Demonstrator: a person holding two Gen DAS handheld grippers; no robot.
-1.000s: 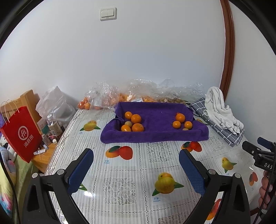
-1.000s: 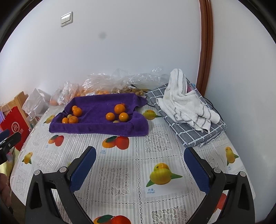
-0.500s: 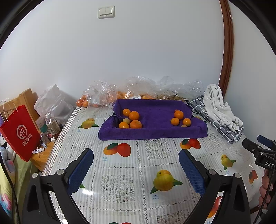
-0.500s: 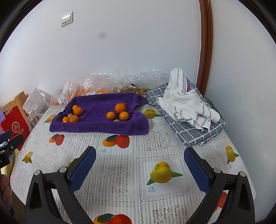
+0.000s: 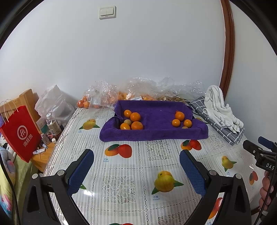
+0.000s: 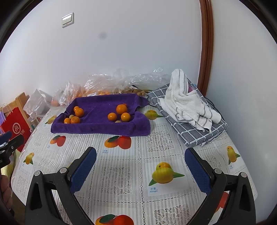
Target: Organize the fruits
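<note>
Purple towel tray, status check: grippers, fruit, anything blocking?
Left gripper open, empty; right gripper open, empty. Oranges in two clusters on the purple towel, untouched. Tablecloth between grippers and towel shows no obstacle.

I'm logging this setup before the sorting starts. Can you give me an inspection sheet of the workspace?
Surface: table under a fruit-print cover.
Job's things: oranges in two groups on a purple towel.
Clutter: plastic bags, white towel on a checked cloth.
Grippers: left claw and right claw open, empty, over the table.
Cables: a black cable by a hand.
Surroundings: red bag, bottle, wall switch.
</note>
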